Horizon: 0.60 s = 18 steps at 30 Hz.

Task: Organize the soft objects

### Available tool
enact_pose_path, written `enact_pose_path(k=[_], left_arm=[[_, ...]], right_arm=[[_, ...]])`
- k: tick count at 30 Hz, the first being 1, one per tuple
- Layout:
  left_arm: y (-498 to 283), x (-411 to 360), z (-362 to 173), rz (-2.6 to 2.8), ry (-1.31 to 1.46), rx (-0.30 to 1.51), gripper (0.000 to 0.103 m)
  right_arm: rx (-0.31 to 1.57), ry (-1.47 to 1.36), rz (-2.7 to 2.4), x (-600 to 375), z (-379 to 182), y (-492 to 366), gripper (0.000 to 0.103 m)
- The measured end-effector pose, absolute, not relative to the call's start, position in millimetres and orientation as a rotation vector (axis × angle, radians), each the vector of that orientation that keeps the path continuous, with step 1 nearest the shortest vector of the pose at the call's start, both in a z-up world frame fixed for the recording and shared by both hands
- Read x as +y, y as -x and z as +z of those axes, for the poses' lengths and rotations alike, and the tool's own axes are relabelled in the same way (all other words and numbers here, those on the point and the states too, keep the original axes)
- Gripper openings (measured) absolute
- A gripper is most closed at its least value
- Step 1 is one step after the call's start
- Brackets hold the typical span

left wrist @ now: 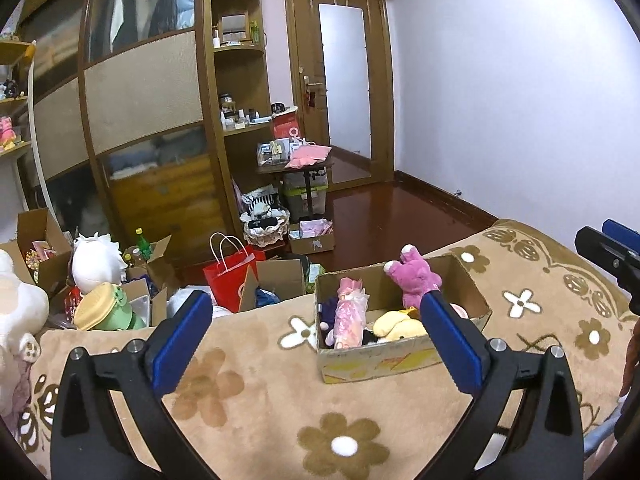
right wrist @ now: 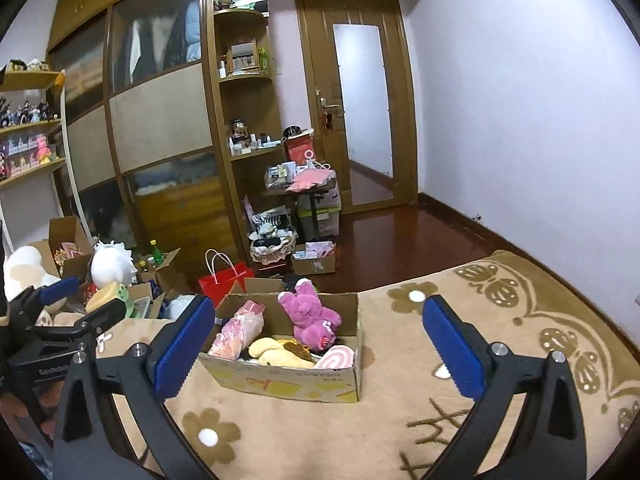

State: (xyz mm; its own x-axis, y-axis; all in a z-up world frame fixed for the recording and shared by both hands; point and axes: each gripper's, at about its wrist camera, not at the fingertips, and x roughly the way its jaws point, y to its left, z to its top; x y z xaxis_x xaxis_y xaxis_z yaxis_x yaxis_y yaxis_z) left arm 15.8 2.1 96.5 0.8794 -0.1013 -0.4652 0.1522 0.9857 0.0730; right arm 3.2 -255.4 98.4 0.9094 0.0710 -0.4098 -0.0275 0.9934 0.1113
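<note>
A cardboard box (left wrist: 400,364) (right wrist: 288,382) stands on the tan flowered blanket (left wrist: 256,392). It holds a purple-pink plush (left wrist: 414,278) (right wrist: 310,318), a pink wrapped doll (left wrist: 350,312) (right wrist: 240,330), a yellow plush (left wrist: 398,326) (right wrist: 276,354) and a pink swirl toy (right wrist: 336,358). My left gripper (left wrist: 318,306) is open and empty, above the blanket just short of the box. My right gripper (right wrist: 316,312) is open and empty, with the box ahead between its fingers. Each gripper shows at the other view's edge.
Beyond the blanket's far edge lie open cardboard boxes, a red paper bag (left wrist: 230,276), a white plush (left wrist: 96,258), a green-and-yellow plush (left wrist: 106,308) and a basket (left wrist: 266,228). A wooden wardrobe, shelves and a closed door (left wrist: 346,80) stand behind. Dark wooden floor lies to the right.
</note>
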Motion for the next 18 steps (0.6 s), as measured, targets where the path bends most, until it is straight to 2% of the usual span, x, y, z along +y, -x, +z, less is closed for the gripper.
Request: enact_pose_path(k=[18], left_arm=[[4,9,59,-0.153,-0.094,0.439,0.102]], right_arm=[[0.394,-0.099,-0.062,-259,63,35,0.103]])
